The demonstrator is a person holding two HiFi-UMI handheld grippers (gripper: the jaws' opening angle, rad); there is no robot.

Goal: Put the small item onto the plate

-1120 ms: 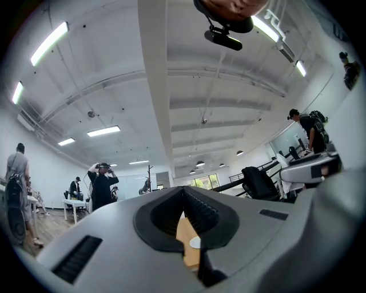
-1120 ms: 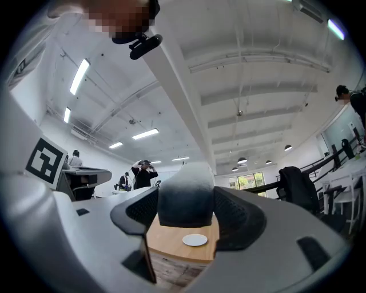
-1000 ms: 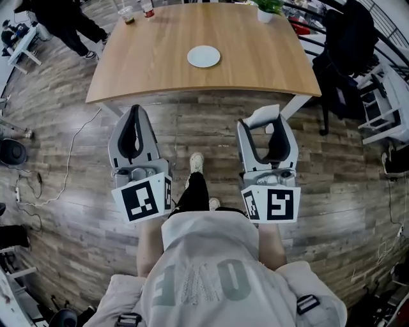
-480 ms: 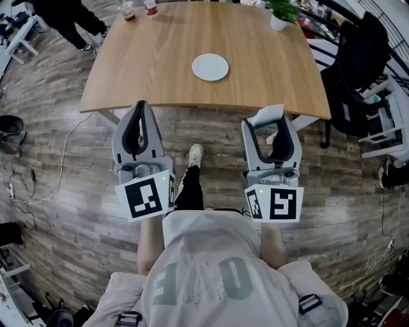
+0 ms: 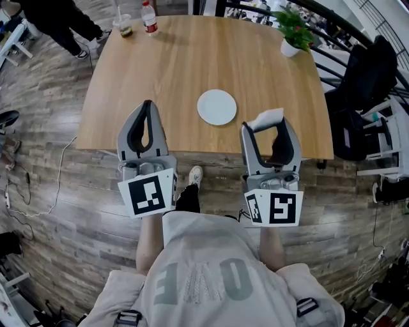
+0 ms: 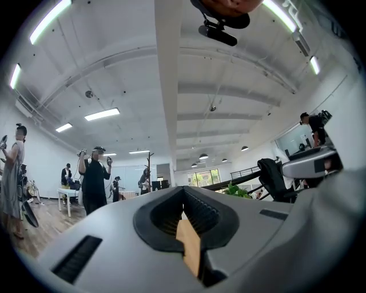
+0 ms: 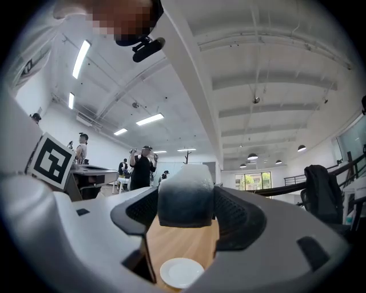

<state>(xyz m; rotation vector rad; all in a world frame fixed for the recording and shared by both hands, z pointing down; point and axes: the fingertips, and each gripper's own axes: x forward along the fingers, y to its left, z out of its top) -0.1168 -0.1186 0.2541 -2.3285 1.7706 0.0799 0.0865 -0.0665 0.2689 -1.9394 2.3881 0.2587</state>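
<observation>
A round white plate (image 5: 216,106) lies on the wooden table (image 5: 185,57), near its front edge. My right gripper (image 5: 269,122) is shut on a small white-and-grey block (image 5: 268,117), just right of the plate and over the table's front edge. In the right gripper view the block (image 7: 185,194) fills the gap between the jaws, and the plate (image 7: 181,272) shows below it. My left gripper (image 5: 147,105) is left of the plate, its jaws together with nothing between them. The left gripper view shows only a sliver of wood between the jaws of that gripper (image 6: 190,247).
A potted plant (image 5: 294,29) stands at the table's far right corner. A bottle (image 5: 149,17) and a cup (image 5: 123,25) are at the far left corner. A chair with a dark jacket (image 5: 374,67) and a railing are to the right. A person (image 5: 54,19) stands at the far left.
The table and plate have come nearer in the head view. Both grippers have moved from over the floor to over the table's front edge, with the block still held in the right one.
</observation>
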